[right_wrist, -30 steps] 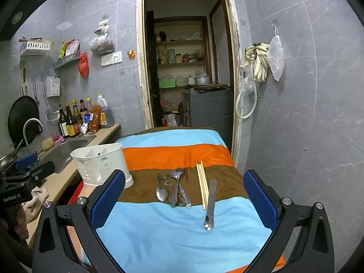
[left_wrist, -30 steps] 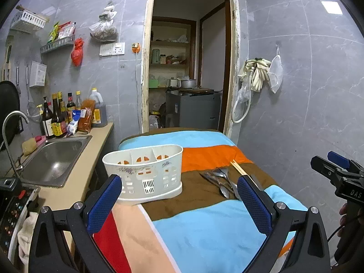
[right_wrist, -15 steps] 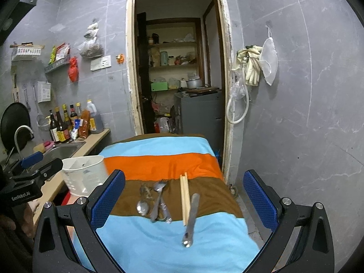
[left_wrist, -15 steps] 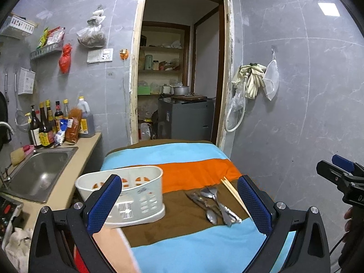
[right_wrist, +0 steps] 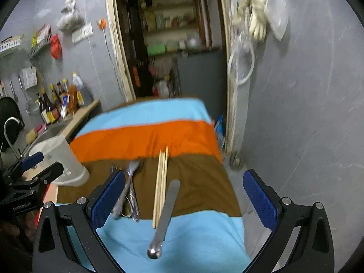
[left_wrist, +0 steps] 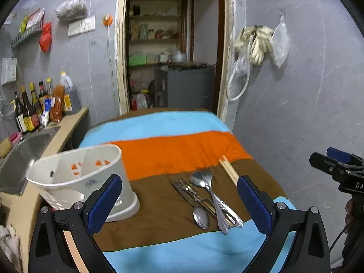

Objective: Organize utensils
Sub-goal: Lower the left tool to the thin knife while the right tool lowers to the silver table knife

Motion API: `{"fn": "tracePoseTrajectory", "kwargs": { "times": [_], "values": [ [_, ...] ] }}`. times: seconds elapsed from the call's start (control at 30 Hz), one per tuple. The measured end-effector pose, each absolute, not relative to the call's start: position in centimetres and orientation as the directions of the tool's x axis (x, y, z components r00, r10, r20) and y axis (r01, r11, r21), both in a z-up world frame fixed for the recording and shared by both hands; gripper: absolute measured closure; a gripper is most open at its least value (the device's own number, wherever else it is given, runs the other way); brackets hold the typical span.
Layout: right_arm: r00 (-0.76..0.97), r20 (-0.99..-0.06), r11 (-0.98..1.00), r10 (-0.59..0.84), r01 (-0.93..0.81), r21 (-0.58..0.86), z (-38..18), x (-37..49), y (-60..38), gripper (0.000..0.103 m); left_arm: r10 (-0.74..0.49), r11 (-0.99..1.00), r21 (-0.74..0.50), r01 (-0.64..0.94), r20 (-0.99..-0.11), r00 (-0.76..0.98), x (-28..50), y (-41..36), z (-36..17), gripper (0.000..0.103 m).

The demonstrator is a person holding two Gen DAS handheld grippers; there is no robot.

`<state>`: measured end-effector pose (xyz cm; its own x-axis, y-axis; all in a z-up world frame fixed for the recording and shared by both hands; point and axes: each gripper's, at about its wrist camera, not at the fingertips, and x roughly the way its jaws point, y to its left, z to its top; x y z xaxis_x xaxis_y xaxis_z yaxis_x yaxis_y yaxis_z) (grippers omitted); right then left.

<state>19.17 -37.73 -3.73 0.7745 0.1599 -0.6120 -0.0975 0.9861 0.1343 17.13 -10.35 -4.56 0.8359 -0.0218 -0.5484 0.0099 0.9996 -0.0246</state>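
Observation:
A white plastic utensil caddy (left_wrist: 86, 177) stands on the striped cloth at the left; it also shows in the right wrist view (right_wrist: 61, 161). A pile of spoons and forks (left_wrist: 209, 198) lies on the brown stripe, also seen in the right wrist view (right_wrist: 129, 188). Wooden chopsticks (right_wrist: 161, 182) and a steel knife (right_wrist: 166, 213) lie beside them. My left gripper (left_wrist: 179, 202) is open and empty, above the table's near side between caddy and pile. My right gripper (right_wrist: 184, 202) is open and empty, above the chopsticks and knife.
A counter with a steel sink (left_wrist: 20, 157) and sauce bottles (left_wrist: 34, 111) runs along the left. A grey tiled wall (left_wrist: 295, 104) stands close on the right. An open doorway (left_wrist: 170, 52) lies behind the table. The table's right edge (right_wrist: 229, 182) drops to the floor.
Both grippers have moved right and closer to the table. The utensils now sit nearer and lower in both views. The caddy has shifted to the left of the left view.

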Motion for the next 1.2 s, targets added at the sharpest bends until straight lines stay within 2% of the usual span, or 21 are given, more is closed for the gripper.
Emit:
{"fn": "tracePoseTrajectory", "kwargs": {
  "times": [0.03,0.1,0.13,0.2,0.23,0.33,0.47,0.63,0.7,0.8,0.97,1.07,1.13,1.2],
  "values": [
    [0.762,-0.623,0.983,0.175,-0.107,0.146,-4.5,19.8,-37.9,0.005,-0.022,1.0,-0.027,0.008,-0.56,0.829,17.6,-10.5,-5.0,0.001],
    [0.735,-0.645,0.977,0.21,-0.133,0.167,-6.1,20.9,-37.9,0.021,-0.025,0.999,-0.048,-0.004,-0.593,0.805,18.9,-10.6,-6.1,0.001],
    [0.716,-0.662,0.975,0.222,-0.143,0.172,-6.9,21.6,-37.8,0.024,-0.024,0.998,-0.056,-0.012,-0.606,0.795,19.4,-10.5,-6.5,0.001],
    [0.674,-0.697,0.97,0.244,-0.156,0.189,-8.8,23.0,-37.6,0.039,-0.015,0.997,-0.067,-0.035,-0.636,0.772,20.5,-10.4,-7.5,0.002],
    [0.655,-0.712,0.968,0.252,-0.161,0.195,-9.7,23.4,-37.4,0.042,-0.015,0.997,-0.07,-0.041,-0.646,0.763,21.1,-10.3,-7.8,0.003],
    [0.6,-0.749,0.96,0.281,-0.185,0.212,-12.3,24.4,-36.5,0.045,-0.014,0.996,-0.074,-0.051,-0.69,0.724,22.6,-10.2,-9.4,0.013],
    [0.535,-0.781,0.946,0.323,-0.214,0.245,-15.2,25.2,-35.6,0.054,-0.025,0.996,-0.075,-0.045,-0.742,0.67,24.2,-10.0,-11.4,0.025],
    [0.473,-0.797,0.926,0.375,-0.215,0.309,-17.8,25.6,-35.1,0.065,-0.06,0.992,-0.117,-0.054,-0.792,0.608,25.6,-9.7,-13.4,0.028],
    [0.461,-0.799,0.922,0.387,-0.211,0.324,-18.4,25.7,-35.1,0.068,-0.077,0.991,-0.128,-0.045,-0.806,0.587,26.2,-9.8,-14.0,0.039],
    [0.454,-0.795,0.915,0.403,-0.214,0.341,-18.7,26.2,-34.8,0.071,-0.105,0.988,-0.149,-0.035,-0.824,0.557,26.9,-10.0,-14.7,0.053],
    [0.426,-0.791,0.898,0.44,-0.227,0.378,-19.0,27.0,-34.7,0.075,-0.173,0.976,-0.215,-0.018,-0.829,0.532,27.5,-9.9,-15.3,0.068],
    [0.404,-0.788,0.885,0.465,-0.236,0.401,-19.4,27.7,-34.4,0.075,-0.237,0.957,-0.29,-0.026,-0.829,0.507,28.4,-9.6,-15.7,0.07],
    [0.403,-0.788,0.885,0.466,-0.24,0.4,-19.4,27.9,-34.3,0.081,-0.265,0.945,-0.325,-0.04,-0.831,0.489,28.8,-9.3,-16.0,0.075],
    [0.396,-0.784,0.878,0.479,-0.232,0.419,-19.6,28.1,-34.7,0.082,-0.282,0.938,-0.344,-0.04,-0.827,0.486,28.8,-9.4,-16.3,0.079]
  ]
}}
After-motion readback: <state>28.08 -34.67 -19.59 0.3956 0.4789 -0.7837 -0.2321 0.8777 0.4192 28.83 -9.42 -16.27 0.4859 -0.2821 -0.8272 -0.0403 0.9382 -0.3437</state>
